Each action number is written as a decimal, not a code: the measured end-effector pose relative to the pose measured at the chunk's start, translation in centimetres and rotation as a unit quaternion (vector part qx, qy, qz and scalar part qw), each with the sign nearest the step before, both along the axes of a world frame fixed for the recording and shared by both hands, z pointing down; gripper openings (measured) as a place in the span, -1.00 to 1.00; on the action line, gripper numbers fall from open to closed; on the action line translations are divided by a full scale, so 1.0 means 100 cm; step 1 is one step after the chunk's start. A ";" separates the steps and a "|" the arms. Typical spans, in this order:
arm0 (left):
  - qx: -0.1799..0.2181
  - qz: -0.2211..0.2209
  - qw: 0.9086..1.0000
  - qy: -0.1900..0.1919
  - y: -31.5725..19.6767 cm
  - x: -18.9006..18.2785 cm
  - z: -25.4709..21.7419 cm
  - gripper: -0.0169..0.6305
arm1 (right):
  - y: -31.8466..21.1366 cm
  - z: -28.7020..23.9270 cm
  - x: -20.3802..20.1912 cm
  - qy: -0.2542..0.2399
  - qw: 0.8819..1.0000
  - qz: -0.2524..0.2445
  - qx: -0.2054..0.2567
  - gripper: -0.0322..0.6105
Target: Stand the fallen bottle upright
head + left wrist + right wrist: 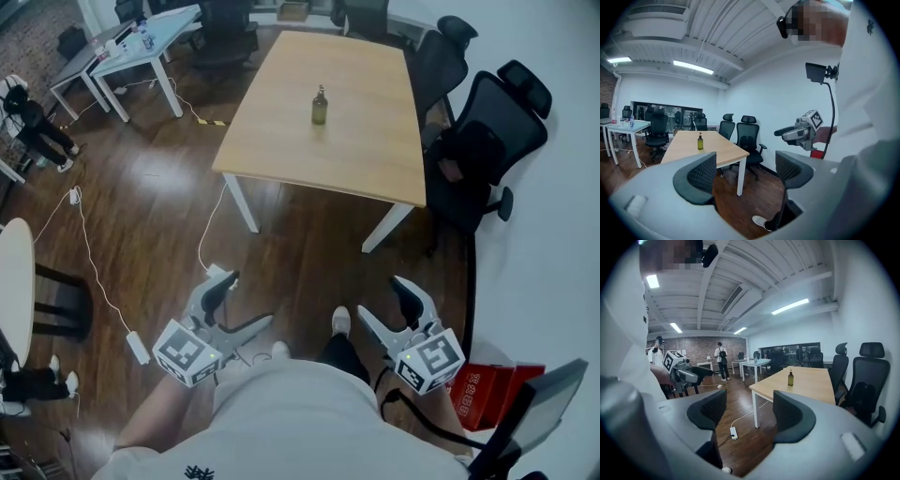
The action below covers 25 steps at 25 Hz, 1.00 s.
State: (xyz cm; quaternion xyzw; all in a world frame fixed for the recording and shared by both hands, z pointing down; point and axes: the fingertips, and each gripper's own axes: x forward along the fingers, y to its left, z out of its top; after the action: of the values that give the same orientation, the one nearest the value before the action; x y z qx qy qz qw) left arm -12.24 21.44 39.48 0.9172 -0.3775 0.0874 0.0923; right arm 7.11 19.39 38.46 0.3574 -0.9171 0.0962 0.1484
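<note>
A small olive-green bottle with a dark pump top stands upright near the middle of a light wooden table. The same bottle shows far off in the left gripper view, and the bottle likewise in the right gripper view. My left gripper is held low over the floor, well short of the table, open and empty. My right gripper hangs beside it, also open with nothing between its fingers. Each gripper sees the other: the right gripper and the left gripper.
Black office chairs crowd the table's right side and far end. White cables and a power strip lie on the dark wood floor. White desks stand at the back left. A red box sits by the wall at right. A person stands far off.
</note>
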 end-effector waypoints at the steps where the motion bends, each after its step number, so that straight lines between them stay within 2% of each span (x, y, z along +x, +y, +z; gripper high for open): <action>1: 0.001 0.004 1.000 0.000 0.003 -0.004 0.001 0.26 | 0.006 0.001 -0.004 -0.001 1.000 0.004 -0.002 0.05; 11: 0.015 -0.001 0.999 0.037 0.014 -0.026 -0.007 0.26 | 0.036 -0.013 -0.028 0.022 0.999 0.020 0.026 0.05; 25: 0.018 -0.022 0.998 0.051 0.025 -0.044 -0.003 0.26 | 0.040 -0.017 -0.053 0.037 0.999 -0.010 0.031 0.04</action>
State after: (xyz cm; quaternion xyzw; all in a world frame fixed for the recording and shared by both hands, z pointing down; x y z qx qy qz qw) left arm -16.60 23.94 39.15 0.9135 -0.3939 0.0320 0.0968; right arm 1.79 23.38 36.76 0.3561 -0.9169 0.0533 0.1722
